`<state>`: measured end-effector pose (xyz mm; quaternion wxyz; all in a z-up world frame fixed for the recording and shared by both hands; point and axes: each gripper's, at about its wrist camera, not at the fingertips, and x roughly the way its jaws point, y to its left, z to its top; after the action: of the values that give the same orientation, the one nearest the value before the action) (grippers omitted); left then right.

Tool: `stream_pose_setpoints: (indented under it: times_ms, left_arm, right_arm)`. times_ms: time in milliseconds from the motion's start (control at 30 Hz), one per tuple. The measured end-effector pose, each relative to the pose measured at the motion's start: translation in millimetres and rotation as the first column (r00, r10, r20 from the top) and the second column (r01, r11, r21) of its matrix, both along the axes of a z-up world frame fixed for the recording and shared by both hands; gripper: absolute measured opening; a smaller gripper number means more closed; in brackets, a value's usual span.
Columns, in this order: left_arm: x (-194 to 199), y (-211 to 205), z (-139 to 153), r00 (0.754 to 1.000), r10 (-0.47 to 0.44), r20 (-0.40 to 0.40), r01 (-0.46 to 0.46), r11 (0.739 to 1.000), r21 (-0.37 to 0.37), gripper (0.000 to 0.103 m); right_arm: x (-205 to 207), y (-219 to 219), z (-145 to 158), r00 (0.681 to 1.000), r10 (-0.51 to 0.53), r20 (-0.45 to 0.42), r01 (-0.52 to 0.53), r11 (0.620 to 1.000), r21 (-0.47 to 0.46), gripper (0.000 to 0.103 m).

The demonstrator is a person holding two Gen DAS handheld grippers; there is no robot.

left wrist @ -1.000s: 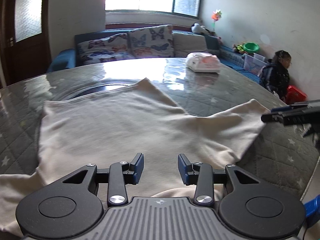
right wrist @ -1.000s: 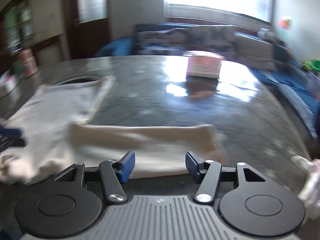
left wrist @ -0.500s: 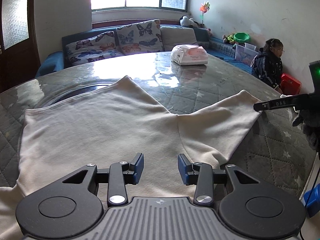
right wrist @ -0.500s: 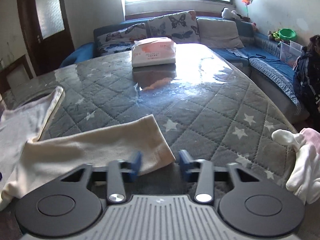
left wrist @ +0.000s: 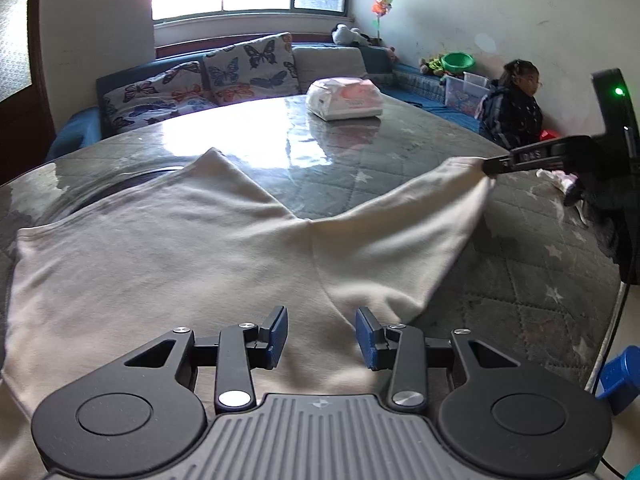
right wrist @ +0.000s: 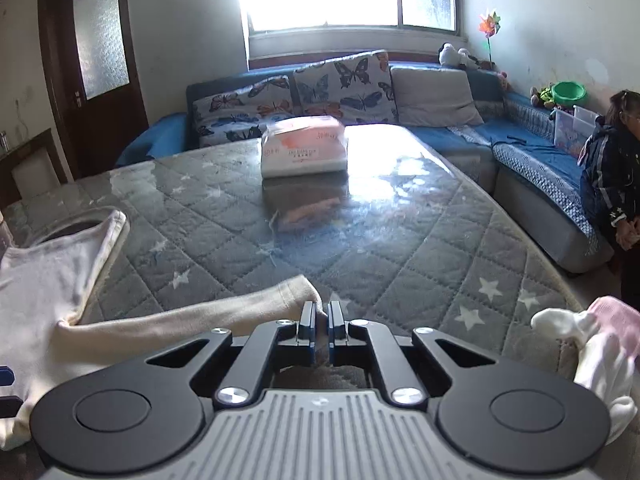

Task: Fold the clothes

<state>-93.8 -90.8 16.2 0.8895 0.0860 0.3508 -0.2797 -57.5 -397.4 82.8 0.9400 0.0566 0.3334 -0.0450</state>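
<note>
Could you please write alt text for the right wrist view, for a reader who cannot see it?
The right claw is shut on the cuff of a cream garment's sleeve, which lies across a grey quilted table. A wrapped tissue pack sits farther back, with a blue sofa under a bright window behind.

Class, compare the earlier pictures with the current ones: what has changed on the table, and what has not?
The right gripper has just closed its fingers on the sleeve cuff of the cream top. The left gripper stays open above the top; the tissue pack has not moved.
</note>
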Motion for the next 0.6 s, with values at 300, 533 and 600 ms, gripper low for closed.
stream_pose_setpoints:
  times_ms: [300,533,600]
  left_arm:
    - [-0.9,7.3,6.1,1.000,0.010,0.010,-0.009,0.999,-0.038,0.046]
    - [0.3,57.4,19.1,0.991,0.134,0.016,-0.132,0.986,-0.099,0.047]
    - [0.9,75.9,19.8,0.984,0.177,0.015,-0.175,0.979,-0.100,0.047]
  right_arm:
    - [-6.4,16.6,56.9,0.989,0.081,0.121,-0.080,0.997,-0.010,0.004]
    - [-8.6,71.7,111.0,0.939,0.271,0.214,-0.267,0.962,-0.046,0.004]
    - [-8.9,96.9,123.7,0.908,0.348,0.233,-0.341,0.937,-0.072,0.004]
